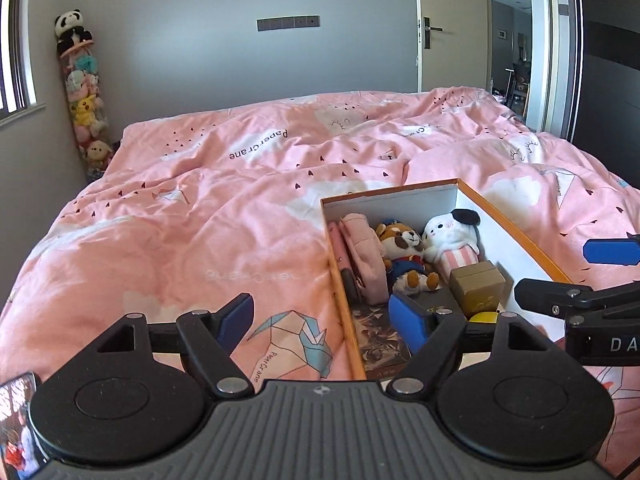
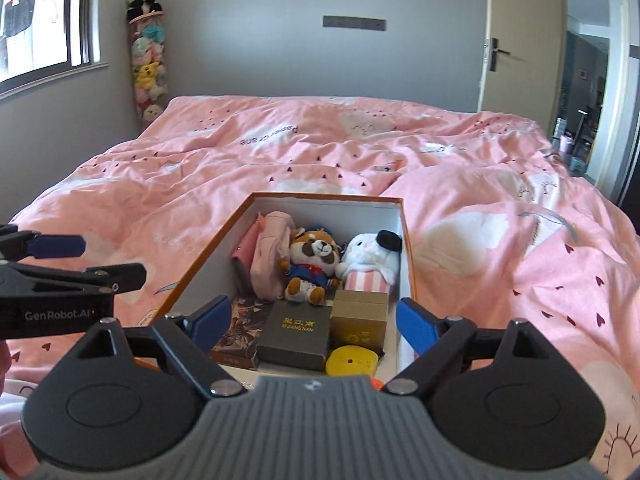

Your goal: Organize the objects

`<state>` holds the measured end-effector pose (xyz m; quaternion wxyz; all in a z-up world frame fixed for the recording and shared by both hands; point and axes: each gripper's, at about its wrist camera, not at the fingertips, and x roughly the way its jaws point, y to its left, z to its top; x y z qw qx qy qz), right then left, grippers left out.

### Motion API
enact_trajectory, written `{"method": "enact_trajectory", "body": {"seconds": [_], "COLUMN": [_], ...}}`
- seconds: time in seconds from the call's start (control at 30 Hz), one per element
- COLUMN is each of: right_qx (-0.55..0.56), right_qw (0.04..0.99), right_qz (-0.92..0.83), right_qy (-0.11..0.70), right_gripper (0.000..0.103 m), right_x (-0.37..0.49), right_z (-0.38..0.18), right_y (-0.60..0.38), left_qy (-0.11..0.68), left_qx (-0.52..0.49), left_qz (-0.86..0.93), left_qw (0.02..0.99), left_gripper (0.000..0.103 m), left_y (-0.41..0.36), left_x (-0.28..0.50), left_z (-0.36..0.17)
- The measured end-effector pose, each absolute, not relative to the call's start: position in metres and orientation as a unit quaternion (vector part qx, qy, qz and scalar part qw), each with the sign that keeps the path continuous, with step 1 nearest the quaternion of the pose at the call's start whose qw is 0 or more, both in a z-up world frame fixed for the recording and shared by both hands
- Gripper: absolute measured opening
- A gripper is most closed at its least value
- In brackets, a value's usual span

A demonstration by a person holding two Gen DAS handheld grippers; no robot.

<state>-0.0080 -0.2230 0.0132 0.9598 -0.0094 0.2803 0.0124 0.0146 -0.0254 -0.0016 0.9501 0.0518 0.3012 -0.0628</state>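
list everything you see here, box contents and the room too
box: 1, orange outside, white inside, on bed
red panda plush: 1, brown, mid box
white plush: 1, white, striped base, right of panda
pink bag: 1, left in box
dark box: 1, near end
gold box: 1, right of dark box
yellow item: 1, near corner
booklet: 1, dark print, near left
duvet: 1, pink
plush column: 1, far corner
door: 1, open
left claw: open, empty
right claw: open, empty
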Motion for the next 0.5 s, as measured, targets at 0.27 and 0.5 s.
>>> {"method": "enact_trajectory", "body": {"seconds": [0.27, 0.5], "right_qx": [-0.03, -0.035], "right_qw": [0.963, 0.963], "right_qz": [-0.016, -0.006], "right_qy": [0.266, 0.268], "right_gripper": [0.094, 0.095], "right_x": [-0.017, -0.02], "right_z": [-0.005, -0.009], "right_y": [-0.217, -0.213], "left_qy": [0.323, 0.334], "left_qx": [0.026, 0.035], "left_qz": [-0.06, -0.052], "left_qw": [0.944, 0.941], "left_gripper": [0.09, 0.09], "left_y": [-0.018, -0.021], "left_x": [0.007, 0.007], "left_z": [-0.016, -0.02]}}
